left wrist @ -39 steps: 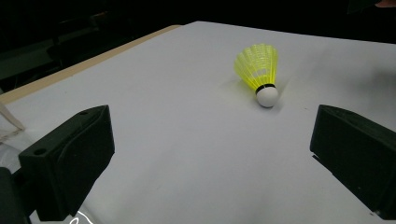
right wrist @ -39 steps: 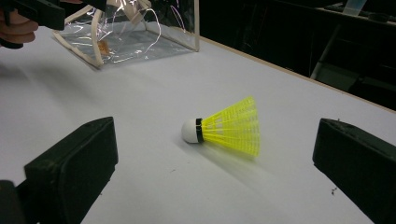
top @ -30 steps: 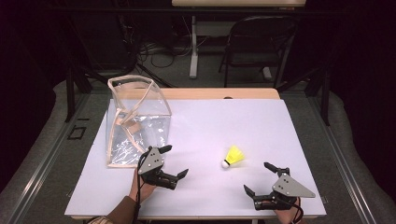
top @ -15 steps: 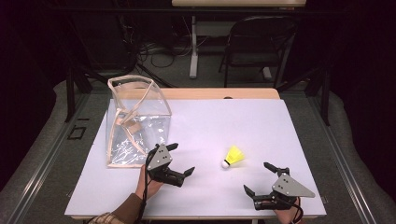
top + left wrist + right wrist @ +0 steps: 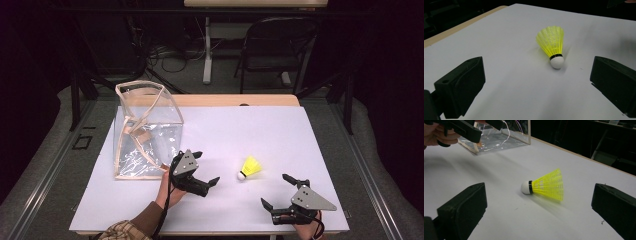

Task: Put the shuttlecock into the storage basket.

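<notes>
Behind left claw (image 5: 207, 170), clear bag (image 5: 145, 131), shuttlecock (image 5: 249, 167) w/ white tip

My left gripper (image 5: 198, 170) carries matt black plastic fingers (image 5: 461, 87) with a faintly grainy finish and a flat grey plate that looks like dull metal. My right gripper (image 5: 284, 193) has the same matt black fingers (image 5: 464, 212). The shuttlecock (image 5: 552, 45), at 12 o'clock in the left gripper view, has a ribbed, yellow plastic skirt, slightly glossy, and a smooth white matt head. The surface (image 5: 260, 130) is matt white, paper-like, with a pale wood edge. The bag (image 5: 147, 132), at 11 o'clock, is clear glossy plastic film, creased, with tan cloth-like trim.
</notes>
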{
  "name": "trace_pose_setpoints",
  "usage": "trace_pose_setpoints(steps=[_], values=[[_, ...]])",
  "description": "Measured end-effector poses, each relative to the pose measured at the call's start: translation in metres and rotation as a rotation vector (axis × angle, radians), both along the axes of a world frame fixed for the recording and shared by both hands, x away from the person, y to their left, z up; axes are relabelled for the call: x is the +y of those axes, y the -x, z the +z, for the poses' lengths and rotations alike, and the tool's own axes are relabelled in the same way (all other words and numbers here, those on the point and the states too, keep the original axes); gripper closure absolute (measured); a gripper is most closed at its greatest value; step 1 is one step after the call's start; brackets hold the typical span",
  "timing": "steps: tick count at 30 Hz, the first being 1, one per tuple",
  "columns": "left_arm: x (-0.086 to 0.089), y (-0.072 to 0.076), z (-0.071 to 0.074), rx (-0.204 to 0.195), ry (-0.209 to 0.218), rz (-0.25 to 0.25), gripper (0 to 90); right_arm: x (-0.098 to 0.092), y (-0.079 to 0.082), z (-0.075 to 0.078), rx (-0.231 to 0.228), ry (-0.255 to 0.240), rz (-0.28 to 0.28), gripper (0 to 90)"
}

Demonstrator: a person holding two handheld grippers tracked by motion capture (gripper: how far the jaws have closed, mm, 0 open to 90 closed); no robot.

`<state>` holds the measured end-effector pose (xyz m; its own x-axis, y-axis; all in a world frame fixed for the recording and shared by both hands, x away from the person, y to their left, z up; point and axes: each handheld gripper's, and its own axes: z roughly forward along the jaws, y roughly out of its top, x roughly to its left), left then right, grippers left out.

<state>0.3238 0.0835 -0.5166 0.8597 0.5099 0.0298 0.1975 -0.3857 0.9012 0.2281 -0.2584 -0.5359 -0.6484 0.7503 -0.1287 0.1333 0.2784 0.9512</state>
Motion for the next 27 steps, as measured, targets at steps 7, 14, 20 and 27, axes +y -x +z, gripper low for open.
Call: trace_pose_setpoints(steps=[7,14,20,27], values=[[-0.014,-0.003,-0.001,0.026,-0.035,-0.004,0.0,-0.001,0.000,-0.001,0.000,0.003,-0.003,0.0],[-0.030,-0.006,-0.001,0.067,-0.081,0.007,0.0,-0.001,0.000,-0.001,0.000,0.005,-0.006,0.0],[-0.039,-0.008,-0.001,0.086,-0.100,0.006,0.0,0.000,0.000,-0.001,0.003,0.014,-0.007,0.0],[-0.051,-0.010,0.001,0.094,-0.125,0.015,0.0,0.000,0.000,-0.001,0.004,0.016,-0.010,0.0]])
